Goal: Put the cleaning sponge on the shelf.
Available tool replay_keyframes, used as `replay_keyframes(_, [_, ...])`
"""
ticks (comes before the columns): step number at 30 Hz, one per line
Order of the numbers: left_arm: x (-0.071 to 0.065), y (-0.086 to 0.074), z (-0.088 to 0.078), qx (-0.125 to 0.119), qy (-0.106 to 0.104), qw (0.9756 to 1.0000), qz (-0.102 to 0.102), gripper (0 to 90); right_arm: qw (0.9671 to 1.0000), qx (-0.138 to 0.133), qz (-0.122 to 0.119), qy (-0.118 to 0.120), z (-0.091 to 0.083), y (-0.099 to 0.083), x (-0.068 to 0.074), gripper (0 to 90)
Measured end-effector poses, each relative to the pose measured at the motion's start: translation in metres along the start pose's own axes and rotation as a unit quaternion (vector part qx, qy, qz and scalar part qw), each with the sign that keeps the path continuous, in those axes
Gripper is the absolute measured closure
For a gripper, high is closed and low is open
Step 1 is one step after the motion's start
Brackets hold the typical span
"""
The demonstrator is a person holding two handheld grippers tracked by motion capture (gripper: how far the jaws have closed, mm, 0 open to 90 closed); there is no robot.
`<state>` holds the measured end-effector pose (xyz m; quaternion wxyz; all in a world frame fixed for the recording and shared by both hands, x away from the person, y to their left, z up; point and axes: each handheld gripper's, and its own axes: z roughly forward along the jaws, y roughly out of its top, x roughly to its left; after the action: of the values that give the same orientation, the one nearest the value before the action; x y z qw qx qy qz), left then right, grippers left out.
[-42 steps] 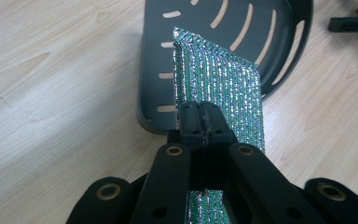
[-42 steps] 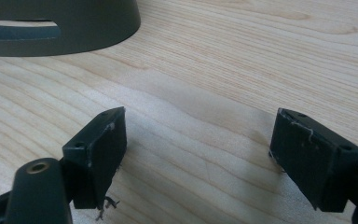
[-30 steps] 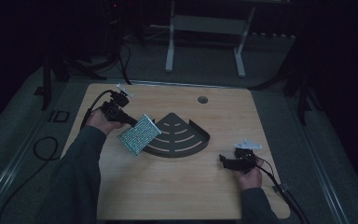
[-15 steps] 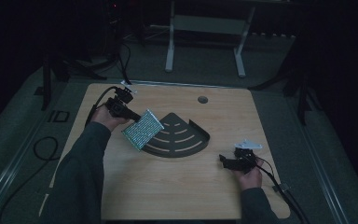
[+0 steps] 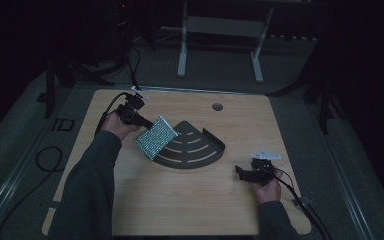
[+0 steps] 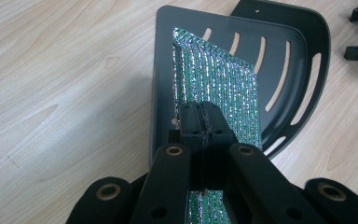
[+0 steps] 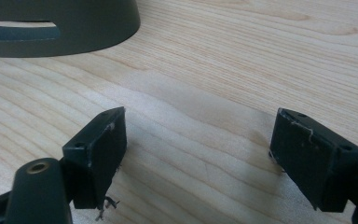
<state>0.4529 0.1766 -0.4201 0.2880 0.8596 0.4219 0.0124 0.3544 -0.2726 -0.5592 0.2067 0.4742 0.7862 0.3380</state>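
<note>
A: What was the pad like?

B: A thin, flat rectangle with a glittery green weave, ribbed in fine rows that caught the light in silver and violet specks. It was held tilted, one edge up off the bench, its far end over the left part of the tray.

A: And what held it?

B: The left tongs. Their two black jaws were pressed together on the pad's near edge, with the sparkly cloth showing both beyond them and beneath them. In the high view the left tongs sat at the bench's left rear, and the pad slanted from them toward the tray.

A: Describe the tray.

B: A dark, matte, fan-shaped piece, like a quarter circle, with curved slots cut in arcs across its flat floor and a low raised wall along the curved rim. It looked like painted metal or hard plastic; I could not tell which. It lay flat near the bench's middle.

A: The right side?

B: The right tongs were spread wide, nothing between them. Their jaws were blocky and black, with scuffed edges and a bit of frayed thread at the left one. They rested low over bare bench, well apart from the pad, with the tray's rounded wall just ahead. In the high view they lay at the bench's right front.

A: The bench itself?

B: Pale wood with a long, wavy grain, rounded corners, and a small round hole near its rear edge.
</note>
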Motion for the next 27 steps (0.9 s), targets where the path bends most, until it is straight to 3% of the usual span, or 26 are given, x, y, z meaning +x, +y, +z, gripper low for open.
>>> replay_keyframes(27, [0.007,0.012,0.024,0.001,0.003,0.9999,-0.012,89.9,1.0,0.0,0.0,0.0,0.0,0.0,0.0,18.0])
